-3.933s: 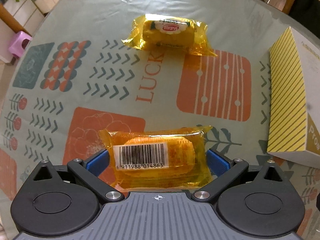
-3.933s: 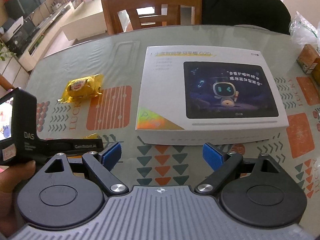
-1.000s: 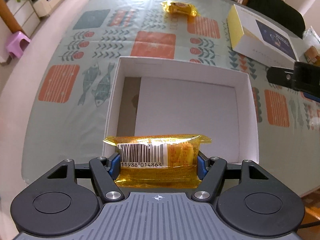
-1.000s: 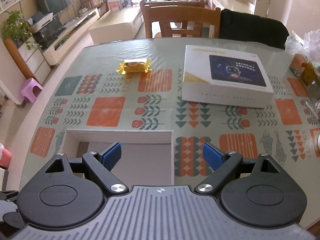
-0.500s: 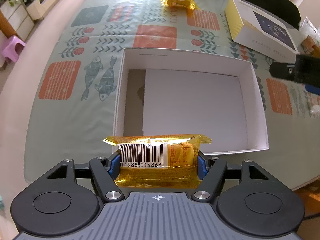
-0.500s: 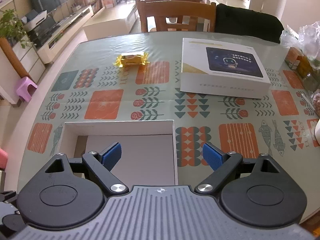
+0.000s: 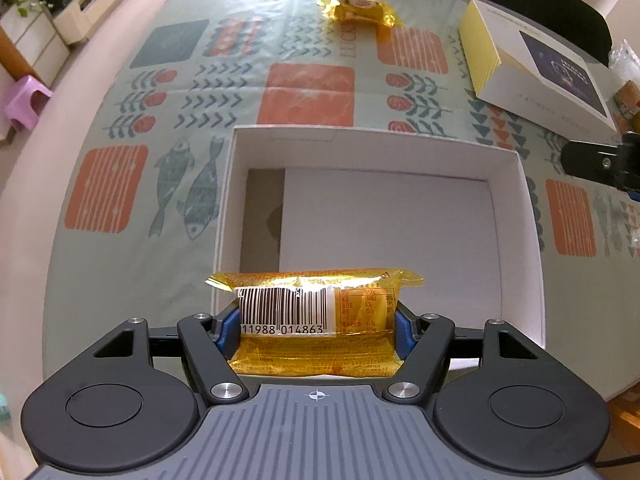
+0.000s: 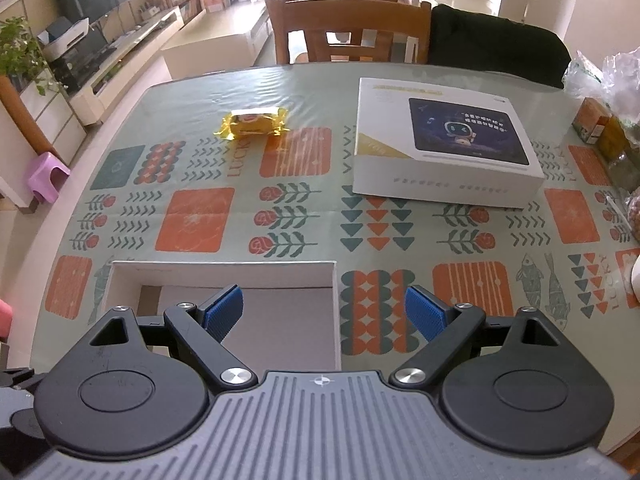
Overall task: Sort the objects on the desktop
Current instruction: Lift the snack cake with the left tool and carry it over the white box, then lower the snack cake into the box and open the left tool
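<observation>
Counting two yellow snack packs (image 7: 316,312) (image 7: 357,11), one open white box (image 7: 532,240), one tablet carton (image 8: 444,140).

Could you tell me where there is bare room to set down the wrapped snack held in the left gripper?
The open white cardboard box holds nothing. Cloth is bare between it and the far yellow snack packet. The right edge is crowded with the white tablet box and jars.

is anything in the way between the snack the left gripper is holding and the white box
Nothing visible. The snack pack, clamped in the left gripper, sits right at the near rim of the open white box, whose floor shows only a flat white insert.
</observation>
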The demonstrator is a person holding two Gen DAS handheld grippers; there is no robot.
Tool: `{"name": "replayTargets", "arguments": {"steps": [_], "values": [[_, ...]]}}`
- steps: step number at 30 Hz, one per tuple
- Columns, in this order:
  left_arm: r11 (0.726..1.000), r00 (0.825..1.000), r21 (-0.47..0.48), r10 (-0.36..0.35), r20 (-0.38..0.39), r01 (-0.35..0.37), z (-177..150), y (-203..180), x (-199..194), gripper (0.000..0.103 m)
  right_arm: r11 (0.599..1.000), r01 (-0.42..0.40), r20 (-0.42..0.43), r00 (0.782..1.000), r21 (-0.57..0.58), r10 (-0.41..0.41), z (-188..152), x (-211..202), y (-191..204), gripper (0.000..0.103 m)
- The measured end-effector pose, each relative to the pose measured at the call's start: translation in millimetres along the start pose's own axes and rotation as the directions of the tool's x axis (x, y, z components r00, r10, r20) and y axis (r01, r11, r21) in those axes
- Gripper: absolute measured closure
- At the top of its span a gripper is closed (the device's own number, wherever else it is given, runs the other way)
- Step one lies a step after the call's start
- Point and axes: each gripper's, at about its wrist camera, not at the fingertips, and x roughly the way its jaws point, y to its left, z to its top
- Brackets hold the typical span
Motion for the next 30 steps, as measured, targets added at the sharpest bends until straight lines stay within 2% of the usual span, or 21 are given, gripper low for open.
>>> {"name": "replayTargets", "arguments": {"steps": [12,20,24,30], "values": [[1.0,0.999,0.009,-0.008,-0.036,0.008,11,-12,47,0.035,0.999,0.03,-0.02,0.999,-0.021,-0.031,5,7,-7,0.0],[1.0,0.999,0.016,-0.013,-0.034,0.013,11,-10,73,0.035,0.999,0.033,-0.022,0.999,-0.024,-0.033,4,7,-7,0.0],[0.999,1.0,0.05,-0.017,-0.009,0.017,11,-12,76,0.034,0.999,0.034,-0.023,0.999,-0.026,-0.034,3,8,-7,0.0],[0.999,0.999,0.037,-0.025,-0.022,0.026,10,-13,73,0.029,0.999,0.035,-0.025,0.999,-0.029,-0.036,3,8,-8,0.0]]}}
